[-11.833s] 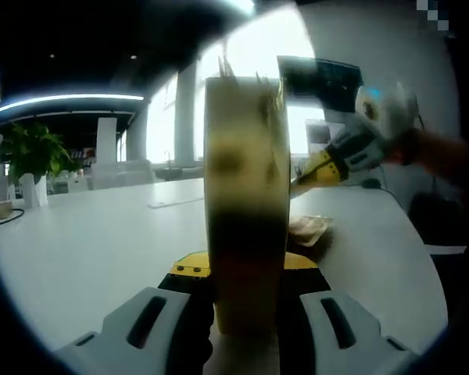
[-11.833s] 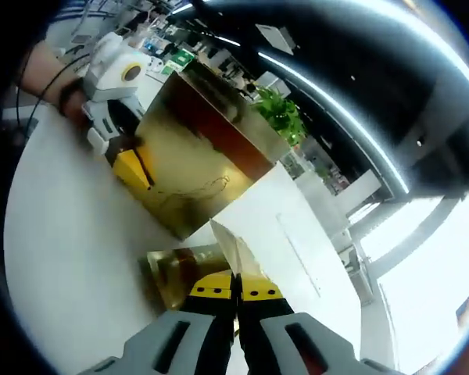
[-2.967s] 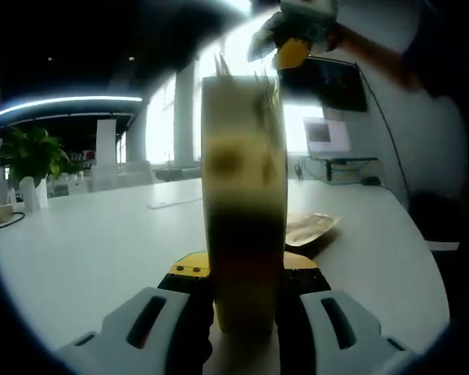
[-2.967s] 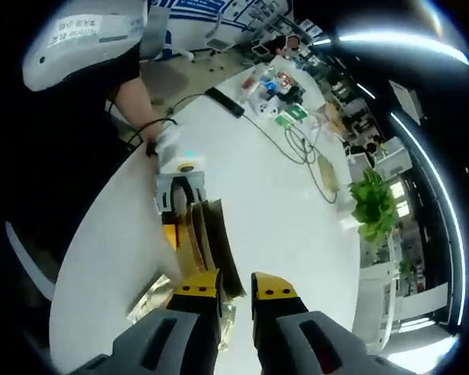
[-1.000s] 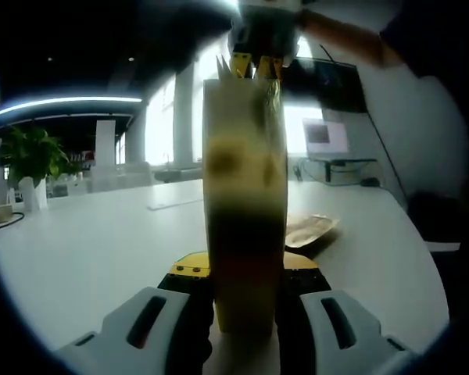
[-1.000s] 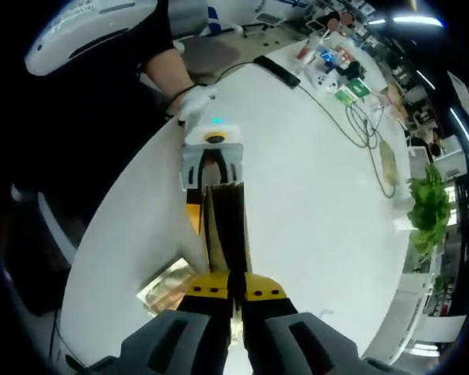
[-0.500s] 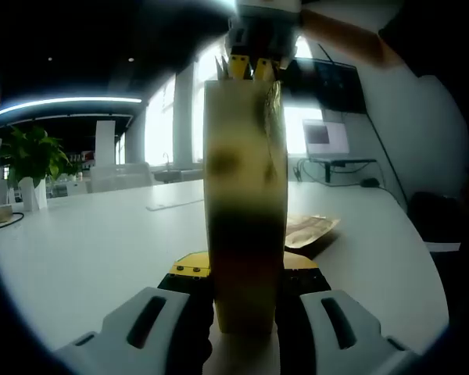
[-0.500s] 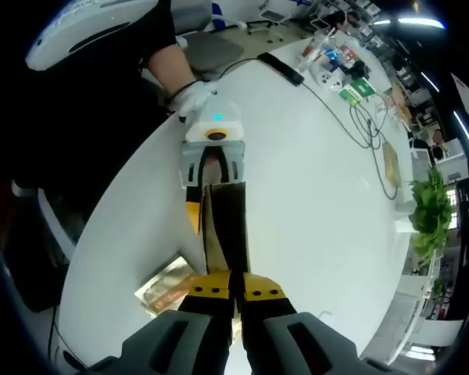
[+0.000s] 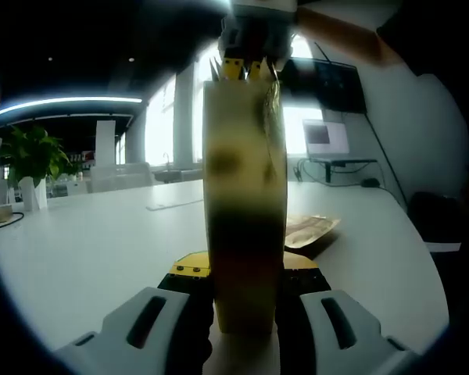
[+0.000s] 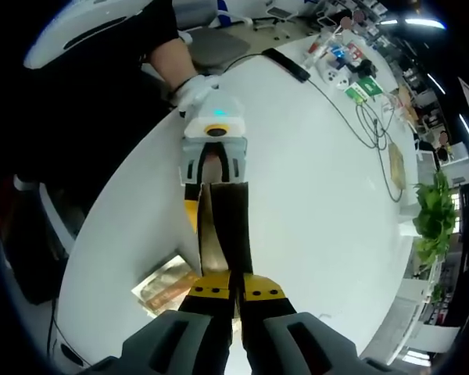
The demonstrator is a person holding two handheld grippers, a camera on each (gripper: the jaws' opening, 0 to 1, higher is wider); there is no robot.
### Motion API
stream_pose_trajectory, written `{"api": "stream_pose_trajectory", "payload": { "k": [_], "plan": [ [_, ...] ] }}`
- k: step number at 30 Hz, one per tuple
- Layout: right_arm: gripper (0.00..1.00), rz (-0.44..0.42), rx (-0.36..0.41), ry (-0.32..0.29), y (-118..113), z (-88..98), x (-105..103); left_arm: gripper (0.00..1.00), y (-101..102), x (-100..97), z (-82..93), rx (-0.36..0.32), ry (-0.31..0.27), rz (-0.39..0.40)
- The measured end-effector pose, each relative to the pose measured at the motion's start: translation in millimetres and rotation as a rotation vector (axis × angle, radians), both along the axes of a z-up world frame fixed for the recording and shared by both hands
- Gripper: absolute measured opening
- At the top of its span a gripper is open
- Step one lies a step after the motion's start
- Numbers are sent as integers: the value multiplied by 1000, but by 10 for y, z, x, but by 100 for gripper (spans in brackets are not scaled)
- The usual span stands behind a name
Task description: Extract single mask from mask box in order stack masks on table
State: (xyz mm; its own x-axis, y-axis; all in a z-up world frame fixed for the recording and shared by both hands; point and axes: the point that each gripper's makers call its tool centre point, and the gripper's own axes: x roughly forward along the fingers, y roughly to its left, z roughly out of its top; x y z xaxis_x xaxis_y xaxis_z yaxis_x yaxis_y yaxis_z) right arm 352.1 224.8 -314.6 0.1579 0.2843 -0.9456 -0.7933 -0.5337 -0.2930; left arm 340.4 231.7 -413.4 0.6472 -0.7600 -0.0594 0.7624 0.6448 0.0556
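The gold mask box (image 9: 245, 195) stands upright on the white table (image 9: 102, 250), and my left gripper (image 9: 245, 267) is shut on its lower sides. From above, my right gripper (image 9: 246, 70) reaches into the box's open top. In the right gripper view I look straight down on the box (image 10: 227, 226). There my right gripper (image 10: 233, 291) is shut on a thin mask edge at the opening. The left gripper (image 10: 213, 205) holds the box's far side. A small pile of gold mask packets (image 9: 309, 229) lies flat beside the box, and the same packets (image 10: 166, 287) lie near the table edge.
A potted plant (image 9: 31, 152) stands at the table's far end. Cables and small items (image 10: 352, 78) lie at another end of the table (image 10: 313, 180). A gloved hand (image 10: 189, 90) holds the left gripper. A dark monitor (image 9: 340, 86) stands behind.
Three seconds ago my right gripper was open above the box; it has come down and shut at the box's top. Over the last second almost nothing has moved.
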Motion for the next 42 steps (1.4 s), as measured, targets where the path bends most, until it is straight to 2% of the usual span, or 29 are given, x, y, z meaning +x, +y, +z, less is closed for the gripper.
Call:
{"api": "stream_pose_trajectory", "payload": {
  "k": [15, 30, 33, 42],
  "plan": [
    [0, 6, -18, 42, 33, -163, -35, 20, -3, -5, 2, -1, 0, 0],
    [0, -13, 14, 46, 71, -229, -20, 20, -3, -5, 4, -2, 1, 1],
    [0, 19, 17, 30, 78, -218, -4, 20, 3, 3, 0, -4, 3, 3],
    [0, 17, 37, 22, 56, -112, -1, 20, -5, -6, 2, 0, 0, 0]
  ]
}}
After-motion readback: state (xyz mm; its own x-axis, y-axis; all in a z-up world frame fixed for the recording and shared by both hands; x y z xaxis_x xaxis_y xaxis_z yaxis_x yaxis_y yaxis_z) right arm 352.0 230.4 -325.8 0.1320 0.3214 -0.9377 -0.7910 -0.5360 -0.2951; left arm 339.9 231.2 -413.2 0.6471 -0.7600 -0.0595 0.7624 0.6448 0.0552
